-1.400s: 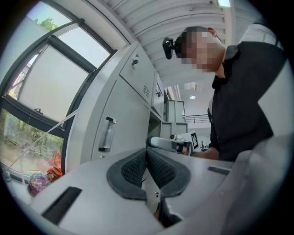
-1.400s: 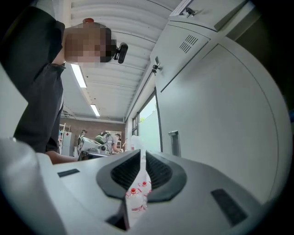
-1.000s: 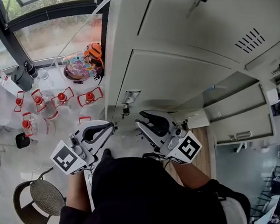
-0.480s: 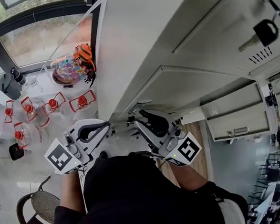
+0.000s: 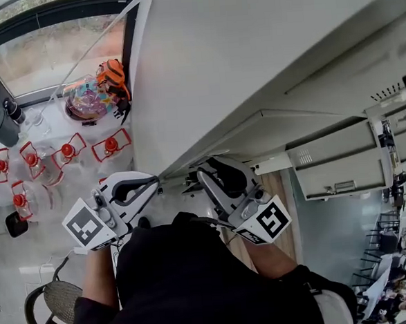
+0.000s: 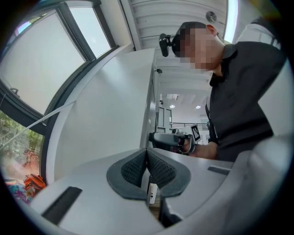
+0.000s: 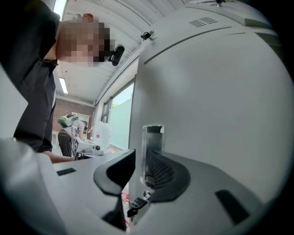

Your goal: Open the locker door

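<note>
Head view looks steeply down on the grey locker bank, which fills the upper right of the frame, with both grippers at the centre, just above the person's dark torso. The right gripper (image 5: 214, 172) reaches up to the locker door (image 5: 277, 135), whose handle edge sits at the middle of the frame.

In the right gripper view, we see the right gripper (image 7: 140, 158) closed on the edge of that locker door (image 7: 211, 101). One jaw sits behind the edge on the left. The ribbed pad of the other lies on the door's face against the recessed metal handle (image 7: 153, 137), at the centre of the frame.

The left gripper (image 5: 152, 183) sits left of centre, its tip near the locker's corner; we cannot tell whether it touches the metal. In the left gripper view, the left gripper (image 6: 147, 158) has its two ribbed pads pressed together, and we make out nothing held between them. A small pale tab shows just below where they meet.

At the left of the head view, glass jars with red clasps (image 5: 67, 152) stand on a white table (image 5: 28, 239), with a colourful bowl (image 5: 84, 100) above them by the window. A wicker chair (image 5: 57, 299) sits in the lower left corner.
</note>
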Demonstrator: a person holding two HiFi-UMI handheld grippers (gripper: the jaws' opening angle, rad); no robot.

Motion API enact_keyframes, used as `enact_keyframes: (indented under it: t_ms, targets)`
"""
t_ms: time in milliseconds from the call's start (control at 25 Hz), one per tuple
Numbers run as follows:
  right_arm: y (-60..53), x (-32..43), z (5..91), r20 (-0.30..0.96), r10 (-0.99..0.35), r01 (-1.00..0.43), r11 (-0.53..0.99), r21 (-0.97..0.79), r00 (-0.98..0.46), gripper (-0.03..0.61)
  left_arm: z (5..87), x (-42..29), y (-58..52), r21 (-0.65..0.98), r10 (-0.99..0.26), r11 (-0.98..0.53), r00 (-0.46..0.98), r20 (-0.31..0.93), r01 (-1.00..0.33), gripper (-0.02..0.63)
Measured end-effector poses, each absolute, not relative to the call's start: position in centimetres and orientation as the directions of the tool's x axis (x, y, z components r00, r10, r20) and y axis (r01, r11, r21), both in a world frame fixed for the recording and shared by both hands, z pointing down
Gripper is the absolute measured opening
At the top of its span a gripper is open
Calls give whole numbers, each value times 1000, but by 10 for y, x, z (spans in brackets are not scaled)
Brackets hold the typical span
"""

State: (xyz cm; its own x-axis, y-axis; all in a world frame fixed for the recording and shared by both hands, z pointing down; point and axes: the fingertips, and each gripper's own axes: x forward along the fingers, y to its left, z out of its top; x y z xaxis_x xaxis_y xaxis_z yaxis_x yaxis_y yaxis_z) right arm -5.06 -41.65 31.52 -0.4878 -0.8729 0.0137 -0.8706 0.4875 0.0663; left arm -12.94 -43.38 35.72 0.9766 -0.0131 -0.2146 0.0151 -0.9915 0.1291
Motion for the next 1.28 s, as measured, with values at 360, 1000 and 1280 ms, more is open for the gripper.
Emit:
enact_keyframes:
  t_ms: [360,1000,1280]
  targets:
    - [-424,-53,319,21,-875,-874,484,38,-484,98,368,-127,-436,159,9,-986,980,-199,41,15]
    - [-428,-48,318,-1,-902,-901,432,32,-432,40,373,-132,-435,185,-23,-983,978,-208,16,15]
    - [-429,-49,318,-25,-906,-907,422,18,-422,41,371,-135,-427,188,-35,-982,975,-217,7,15]
